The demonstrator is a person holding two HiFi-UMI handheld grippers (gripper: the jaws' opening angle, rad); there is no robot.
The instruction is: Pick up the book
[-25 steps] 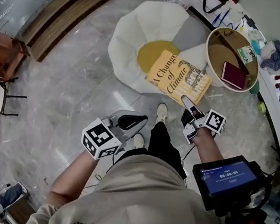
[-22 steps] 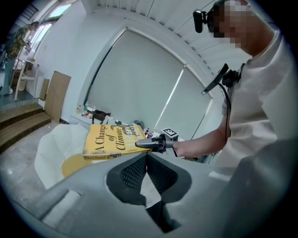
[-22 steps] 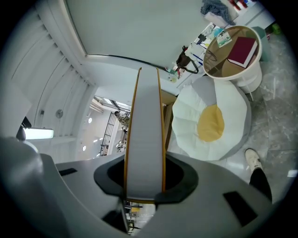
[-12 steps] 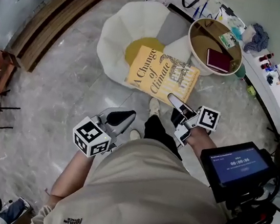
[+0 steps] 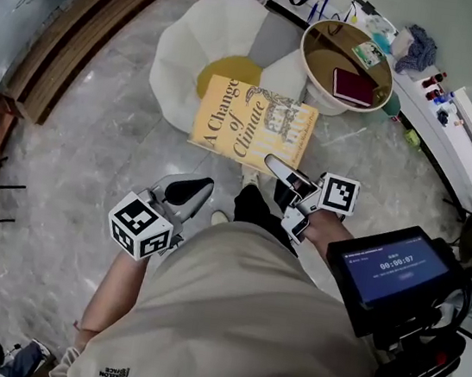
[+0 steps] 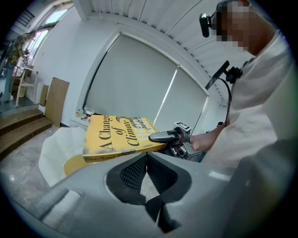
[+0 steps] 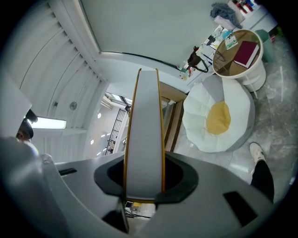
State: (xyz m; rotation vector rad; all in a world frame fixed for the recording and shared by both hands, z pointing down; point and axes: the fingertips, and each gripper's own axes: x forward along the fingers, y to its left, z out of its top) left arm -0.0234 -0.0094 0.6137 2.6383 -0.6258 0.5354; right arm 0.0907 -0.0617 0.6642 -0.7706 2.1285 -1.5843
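My right gripper (image 5: 274, 165) is clenched on the book (image 5: 250, 120). It pinches the yellow cover from above and below at the edge nearest me, close to the right corner. In the right gripper view the pale page edge, lined in yellow on both sides, runs straight up from between the jaws and fills the gap. The book hangs clear of the floor (image 5: 95, 137), roughly flat, title side up. In the head view its far end overlaps the near edge of the egg-shaped rug (image 5: 194, 55). In the left gripper view the book floats above that rug, with the spine facing the camera and the right gripper's upper jaw lying across the cover's corner.

My left gripper (image 5: 197, 188) sits low at my left side, well apart from the book. Its pads are pressed together with nothing between them.

Beyond the book, to the right of the rug, stands a round tub (image 5: 320, 86) with a red book (image 5: 353, 86) lying inside. A screen (image 5: 394, 271) is mounted at my right hip.
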